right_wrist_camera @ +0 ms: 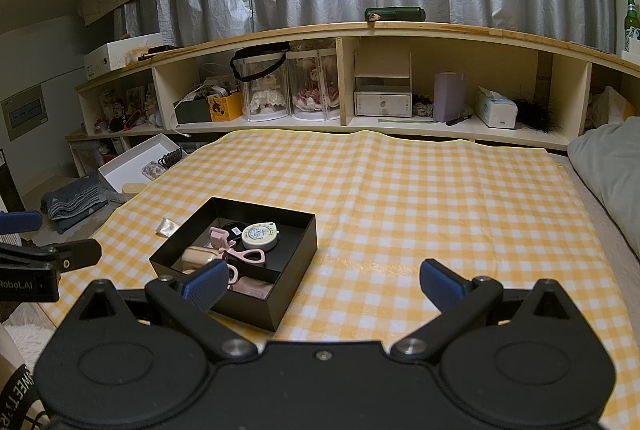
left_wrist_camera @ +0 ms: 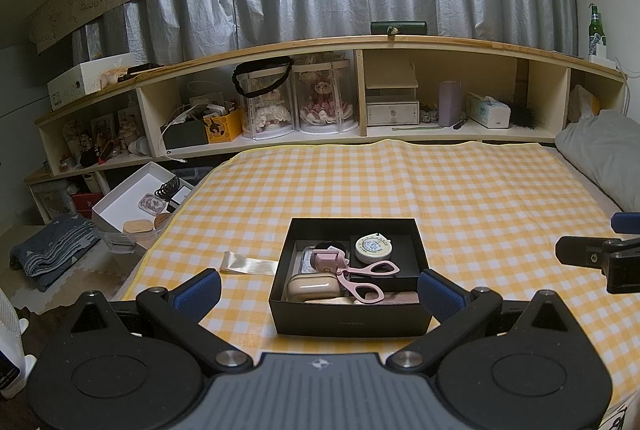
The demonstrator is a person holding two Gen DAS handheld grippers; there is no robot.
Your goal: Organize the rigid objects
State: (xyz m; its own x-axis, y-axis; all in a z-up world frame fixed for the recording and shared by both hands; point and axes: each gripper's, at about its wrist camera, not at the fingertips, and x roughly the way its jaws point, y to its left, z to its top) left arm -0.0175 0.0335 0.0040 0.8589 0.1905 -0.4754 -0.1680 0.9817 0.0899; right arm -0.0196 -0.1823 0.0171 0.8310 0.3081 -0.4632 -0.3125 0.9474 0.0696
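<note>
Box of matte black card (left_wrist_camera: pixel 352 314), holding pink scissor-handled eyelash curler (left_wrist_camera: pixel 352 272) and round tape measure (left_wrist_camera: pixel 373 248), sits directly ahead of your left gripper (left_wrist_camera: pixel 320 288), nearer than your right gripper (right_wrist_camera: pixel 322 282); both spread wide, empty.

Right claw (right_wrist_camera: pixel 322 280) wide apart, empty, above checked cloth (right_wrist_camera: pixel 420 189). Black box (right_wrist_camera: pixel 276 294) at left on the cloth, holding pink eyelash curler (right_wrist_camera: pixel 236 250), round tape measure (right_wrist_camera: pixel 260 234), beige case (right_wrist_camera: pixel 196 256). Left claw's tip (right_wrist_camera: pixel 20 221) at left edge.
</note>
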